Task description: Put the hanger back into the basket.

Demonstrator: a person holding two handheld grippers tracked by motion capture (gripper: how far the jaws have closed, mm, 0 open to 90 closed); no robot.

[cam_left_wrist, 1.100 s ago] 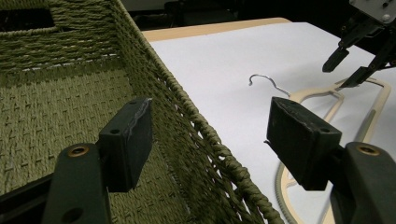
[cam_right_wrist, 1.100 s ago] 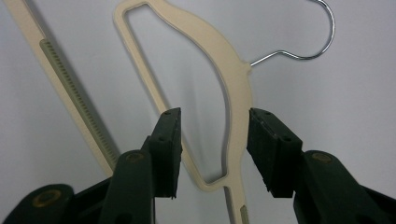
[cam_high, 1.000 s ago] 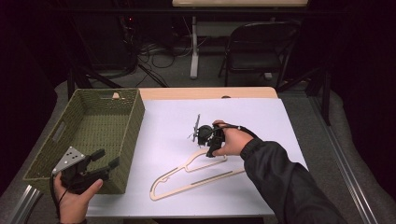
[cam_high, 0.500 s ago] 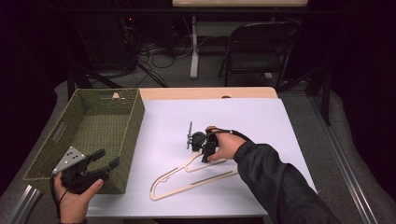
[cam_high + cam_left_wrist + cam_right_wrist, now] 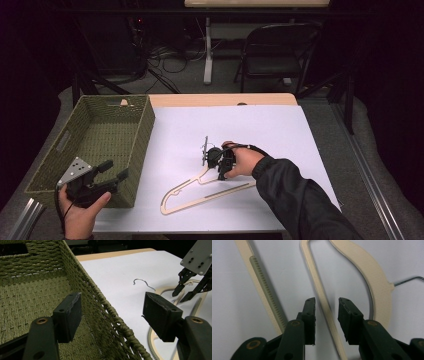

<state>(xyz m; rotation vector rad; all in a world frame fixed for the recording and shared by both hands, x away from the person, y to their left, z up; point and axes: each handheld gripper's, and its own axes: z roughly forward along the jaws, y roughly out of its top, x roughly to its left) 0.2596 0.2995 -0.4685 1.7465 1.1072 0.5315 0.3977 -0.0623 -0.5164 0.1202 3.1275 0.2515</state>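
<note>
A: Since the counter is covered in plain white, the pale wooden hanger lies flat on it in easy reach, just right of the woven green basket. Why is the basket pushed to the left edge?

B: I judge it is there to receive the hanger; its open top faces up, and nothing shows inside the stretch I can see. The left tongs hover at its near right corner, one jaw over the basket's inside and the other over the white sheet, jaws wide with nothing between them, likely waiting out of the way.

A: And the right tongs?

B: They point down over the hanger, near its neck. In the right gripper view the right tongs straddle a thin inner bar of the hanger, and the jaws have just been closing on it. A gap shows on each side, so the pads do not press yet.

A: Why that bar?

B: Probably because it is slim enough to pinch. The wire hook points away from the basket, across the sheet.
</note>
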